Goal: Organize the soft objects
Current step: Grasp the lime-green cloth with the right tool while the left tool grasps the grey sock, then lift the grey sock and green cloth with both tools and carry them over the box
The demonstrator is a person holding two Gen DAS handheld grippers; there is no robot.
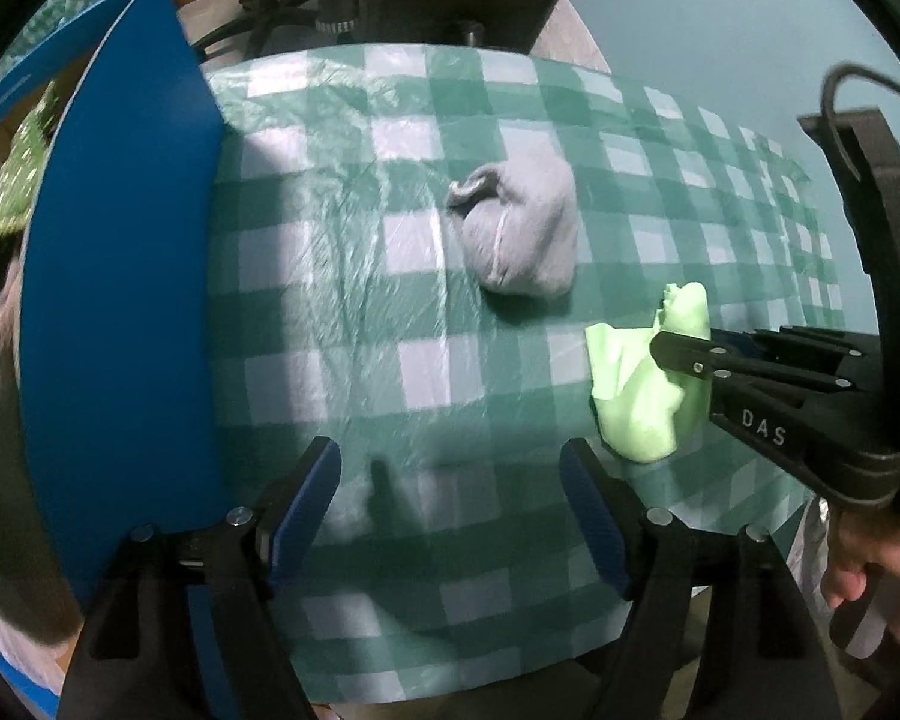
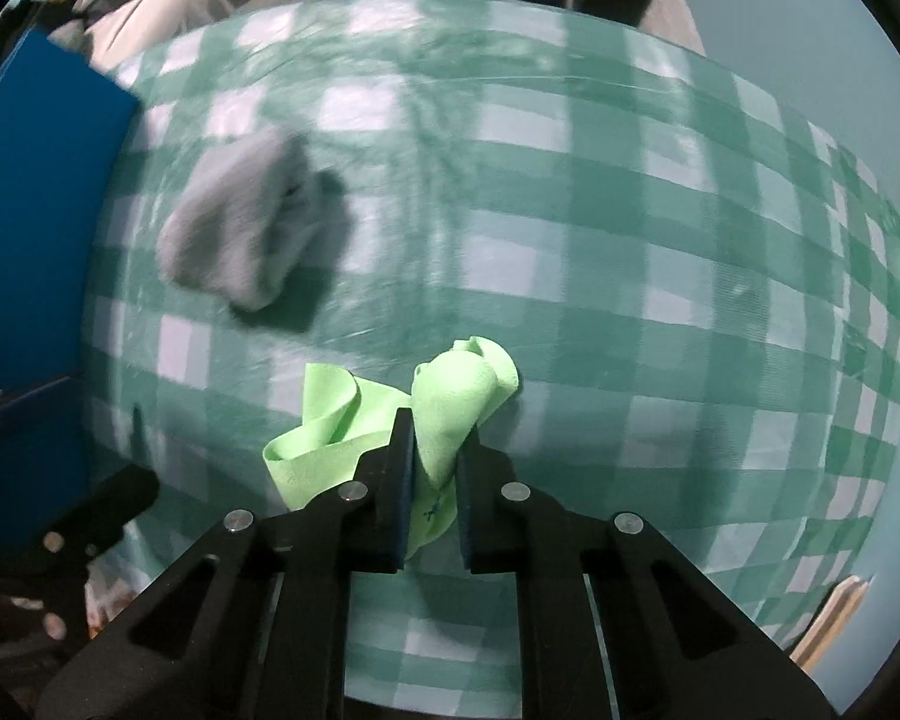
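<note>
Right gripper [image 2: 435,456] jaws pinch the crumpled green cloth [image 2: 450,402], its length running left-right; left gripper [image 1: 450,480] jaws wide.

White capital letters "DAS" stood on the black plastic body of the right gripper [image 1: 666,354], seen from the left wrist. No other text was legible.

Glossy, crinkled plastic film over the checked tablecloth [image 1: 354,312]. Soft matt green cloth [image 2: 450,396], fuzzy grey sock bundle [image 1: 522,234]. Matt black plastic right gripper [image 2: 435,438].
</note>
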